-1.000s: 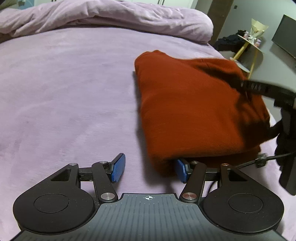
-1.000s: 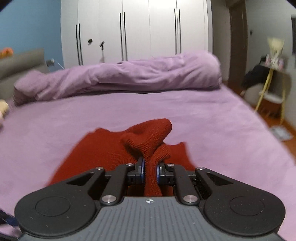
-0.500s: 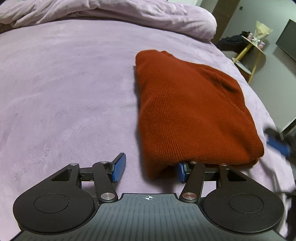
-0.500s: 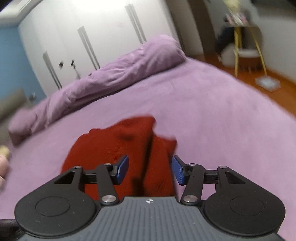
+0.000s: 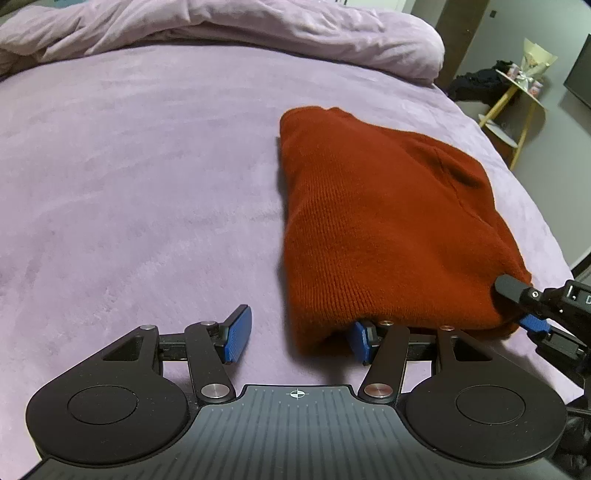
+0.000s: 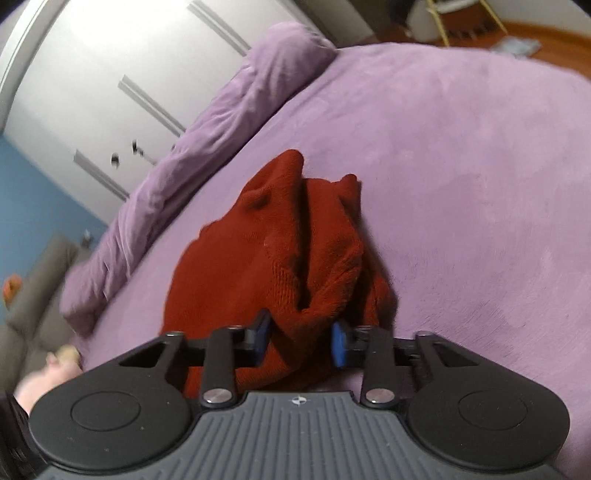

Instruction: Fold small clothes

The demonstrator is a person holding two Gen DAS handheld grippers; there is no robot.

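A rust-red knitted garment [image 5: 384,229] lies folded into a thick bundle on the purple bed [image 5: 140,177], right of the bed's middle in the left wrist view, its near edge bulging over toward the camera. The left claw [image 5: 301,334] sits low at that near edge with its blue pads well apart; the right pad [image 5: 360,341] is tucked under the fold of the garment, while the left pad rests over bare bedcover. The right claw [image 6: 301,339] is at the garment's near right corner, its jaws also apart, with a bunched ridge of knit lying between the pads; whether they touch it cannot be told. A rumpled purple duvet [image 5: 221,33] lies along the far side of the bed.
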